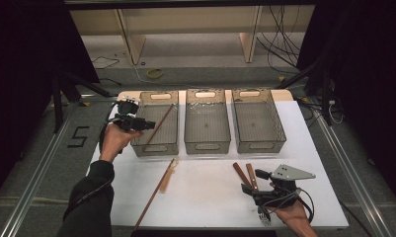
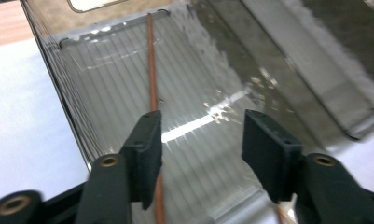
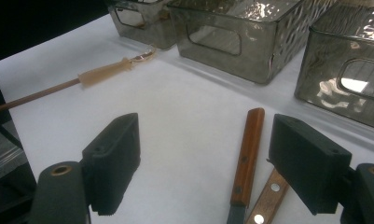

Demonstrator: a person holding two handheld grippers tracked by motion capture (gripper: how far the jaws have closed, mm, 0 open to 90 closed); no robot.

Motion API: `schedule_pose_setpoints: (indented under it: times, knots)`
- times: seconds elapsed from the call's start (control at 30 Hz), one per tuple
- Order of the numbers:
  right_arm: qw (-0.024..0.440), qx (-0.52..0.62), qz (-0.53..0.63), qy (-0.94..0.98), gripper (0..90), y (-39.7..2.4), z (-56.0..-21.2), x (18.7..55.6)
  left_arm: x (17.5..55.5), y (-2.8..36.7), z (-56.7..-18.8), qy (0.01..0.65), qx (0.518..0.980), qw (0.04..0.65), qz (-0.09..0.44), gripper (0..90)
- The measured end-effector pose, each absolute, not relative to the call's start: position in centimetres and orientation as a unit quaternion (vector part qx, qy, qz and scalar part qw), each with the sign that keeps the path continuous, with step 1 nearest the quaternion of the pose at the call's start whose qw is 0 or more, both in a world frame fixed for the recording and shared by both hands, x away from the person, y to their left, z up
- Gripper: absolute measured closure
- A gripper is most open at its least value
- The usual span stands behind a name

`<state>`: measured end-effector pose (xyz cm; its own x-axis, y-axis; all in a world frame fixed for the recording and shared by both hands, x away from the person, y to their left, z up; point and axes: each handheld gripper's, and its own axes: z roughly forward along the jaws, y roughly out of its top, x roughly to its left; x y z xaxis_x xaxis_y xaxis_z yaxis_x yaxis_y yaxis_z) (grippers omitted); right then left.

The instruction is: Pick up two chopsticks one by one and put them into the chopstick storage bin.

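High view has my left tool (image 1: 147, 125) up over the left bin (image 1: 156, 148), the first of three smoky plastic bins lined up across the back of the white worktop (image 1: 205, 192). The jaws are parted about halfway with nothing pinched between them. There's a thin brown stick (image 1: 161, 123) leaning inside that bin, low end by the near wall and top end resting up toward the far right corner. In the left gripper view that same stick (image 2: 153, 79) runs up the ribbed floor of the bin and passes just behind my left pad, so it's loose, not gripped.

My right tool (image 1: 252, 185) sits low on the worktop near the front right, jaws wide open and holding nothing. Two knives (image 1: 247, 174) with wooden handles lie side by side right in front of it. In the right gripper view the closer knife handle (image 3: 246, 154) lies between the pads, nearer the right one, but neither pad touches it.

Middle of the worktop there's another long stick (image 1: 156, 190) lying diagonal, with a pale, hooked little utensil (image 1: 170, 172) lying against its upper end. The middle bin (image 1: 208, 145) and right bin (image 1: 279, 133) look empty from above.
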<state>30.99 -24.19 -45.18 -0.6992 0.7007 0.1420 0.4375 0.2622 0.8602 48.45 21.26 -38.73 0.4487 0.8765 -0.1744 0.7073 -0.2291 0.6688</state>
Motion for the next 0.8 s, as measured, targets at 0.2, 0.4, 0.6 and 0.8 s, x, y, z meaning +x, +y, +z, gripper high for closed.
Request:
schedule_pose_setpoints:
  times: [0.2, 0.4, 0.6, 0.8]
  knots:
    - [0.136, 0.362, 0.486, 0.784, 25.4, -24.2, -45.1, 30.9, 45.7, 21.2, -38.9, 0.500, 0.789, 0.342, 0.105, 32.4]
    - [0.137, 0.364, 0.487, 0.782, 25.4, -24.3, -45.1, 31.0, 43.4, 21.2, -39.8, 0.495, 0.791, 0.346, 0.096, 28.0]
    - [0.138, 0.362, 0.486, 0.784, 25.4, -24.1, -45.1, 30.8, 41.6, 20.4, -41.0, 0.484, 0.813, 0.313, 0.090, 25.8]
    - [0.139, 0.361, 0.486, 0.784, 25.4, -24.1, -45.0, 30.8, 40.3, 19.7, -42.3, 0.484, 0.826, 0.276, 0.080, 24.6]
